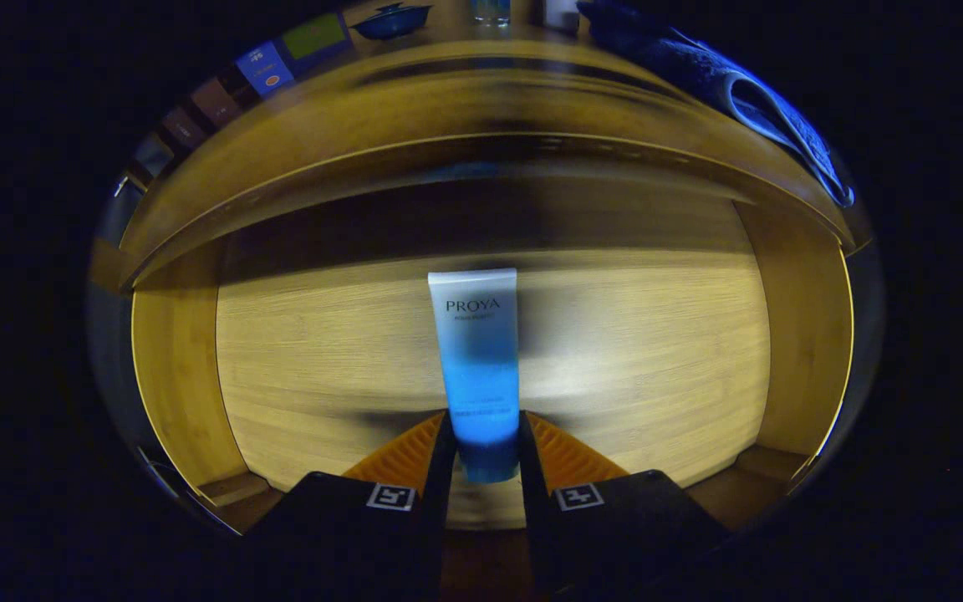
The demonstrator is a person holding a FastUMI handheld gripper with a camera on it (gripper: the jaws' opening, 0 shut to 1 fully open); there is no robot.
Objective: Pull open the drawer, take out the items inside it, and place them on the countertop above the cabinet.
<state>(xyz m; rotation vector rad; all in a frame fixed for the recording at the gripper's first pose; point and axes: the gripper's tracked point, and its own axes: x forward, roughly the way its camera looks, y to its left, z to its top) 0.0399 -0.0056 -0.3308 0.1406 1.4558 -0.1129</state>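
Observation:
A white and blue cosmetic tube [476,351] stands between my fingers, its blue cap end down, its flat white end pointing away. My gripper [485,439] is shut on the tube's lower blue part, both fingers pressing its sides. Below and around it lies the open wooden drawer [640,351], its floor bare apart from the tube. Beyond the drawer runs the curved front edge of the wooden countertop [415,100].
On the countertop lie a dark blue towel [724,75] at the right, a blue lidded dish [389,21] and a glass [491,10] at the back, with several coloured cards [264,71] at the left. The drawer's side walls [807,334] flank the tube.

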